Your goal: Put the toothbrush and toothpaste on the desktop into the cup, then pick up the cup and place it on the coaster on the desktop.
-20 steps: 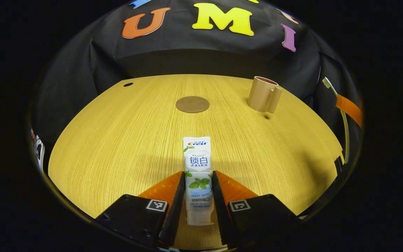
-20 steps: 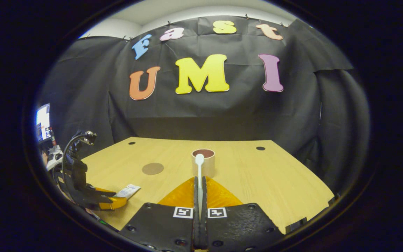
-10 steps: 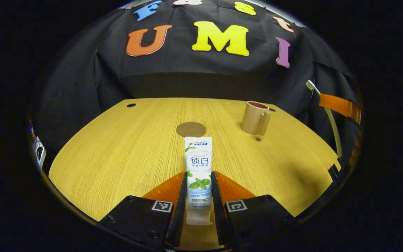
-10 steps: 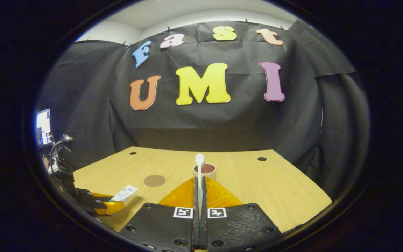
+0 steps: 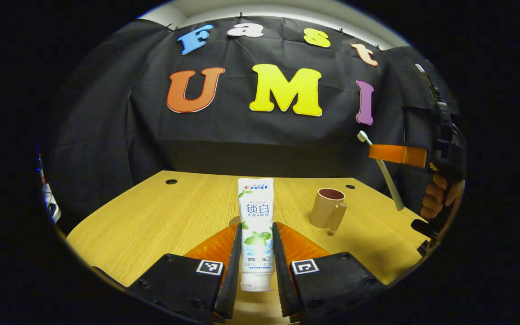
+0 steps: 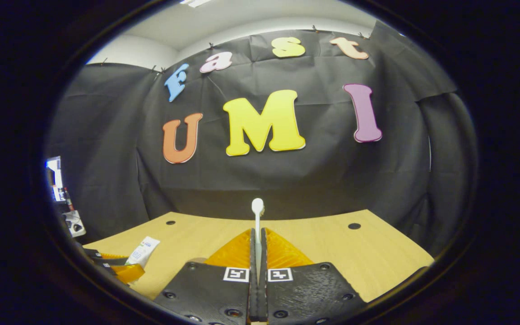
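Observation:
My left gripper (image 5: 256, 226) is shut on a white toothpaste tube (image 5: 255, 203), held off the wooden table (image 5: 160, 216) with its cap toward me. A tan cup (image 5: 327, 207) with a handle stands upright on the table, to the right and farther off. Beyond it, at the right edge, a hand (image 5: 438, 198) holds my right gripper (image 5: 373, 152), which carries a white toothbrush (image 5: 384, 169) high above the table. In the right gripper view, my right gripper (image 6: 257, 231) is shut on the toothbrush (image 6: 257, 207), head pointing away. The left gripper (image 6: 127, 271) with the toothpaste (image 6: 142, 250) shows at lower left.
The table (image 6: 332, 253) has small dark holes near its back corners (image 5: 171, 181) (image 5: 350, 186). Black cloth closes the back and sides. Some equipment (image 6: 72, 221) sits beyond the table's left edge.
Both grippers have risen and tipped upward with their loads. The toothpaste has left the table. The cup and coaster have dropped out of the right gripper view.

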Available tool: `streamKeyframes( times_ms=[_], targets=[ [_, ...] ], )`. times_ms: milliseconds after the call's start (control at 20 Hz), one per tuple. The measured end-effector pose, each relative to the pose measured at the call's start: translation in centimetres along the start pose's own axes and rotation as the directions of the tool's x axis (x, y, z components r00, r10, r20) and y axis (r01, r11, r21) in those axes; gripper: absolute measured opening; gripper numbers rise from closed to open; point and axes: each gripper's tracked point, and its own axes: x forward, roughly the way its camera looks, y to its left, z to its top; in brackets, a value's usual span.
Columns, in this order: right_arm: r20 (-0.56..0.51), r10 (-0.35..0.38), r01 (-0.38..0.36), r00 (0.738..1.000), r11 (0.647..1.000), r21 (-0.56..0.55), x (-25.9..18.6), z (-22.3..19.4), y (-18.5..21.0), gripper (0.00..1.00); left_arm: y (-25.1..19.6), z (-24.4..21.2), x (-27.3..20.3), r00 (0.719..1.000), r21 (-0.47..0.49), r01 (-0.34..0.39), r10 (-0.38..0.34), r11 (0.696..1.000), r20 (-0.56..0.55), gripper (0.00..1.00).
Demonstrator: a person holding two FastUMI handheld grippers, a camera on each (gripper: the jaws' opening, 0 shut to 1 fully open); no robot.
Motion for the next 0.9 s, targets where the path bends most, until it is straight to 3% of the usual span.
streamKeyframes(
  times_ms=[150, 200, 250, 400, 900],
  targets=[
    [0.002, -0.019, 0.019, 1.000, 1.000, -0.013, 4.9, 0.0, -0.8, 0.01, -0.5, 1.4, 0.8, 0.999, -0.007, 0.019, -0.019, 1.000, 0.027, 0.41],
    [-0.009, -0.023, 0.023, 1.000, 1.000, -0.006, 6.3, -0.4, -1.0, 0.00, -0.6, 1.6, 1.1, 0.999, -0.034, 0.019, -0.018, 0.999, 0.028, 0.46],
    [-0.022, -0.024, 0.024, 0.999, 1.000, 0.005, 7.6, -0.8, -1.0, 0.00, -0.8, 1.6, 1.3, 1.000, -0.057, 0.014, -0.013, 0.998, 0.023, 0.41],
    [-0.001, -0.032, 0.032, 0.999, 0.999, -0.002, 10.6, -0.7, -1.6, 0.00, -1.8, 2.3, 1.3, 0.999, -0.075, 0.030, -0.028, 0.997, 0.030, 0.41],
    [0.027, -0.063, 0.064, 0.998, 0.997, -0.046, 13.4, -0.8, -1.7, 0.03, -1.4, 1.2, 1.5, 1.000, -0.043, 0.020, -0.020, 0.999, -0.009, 0.41]
  ],
)
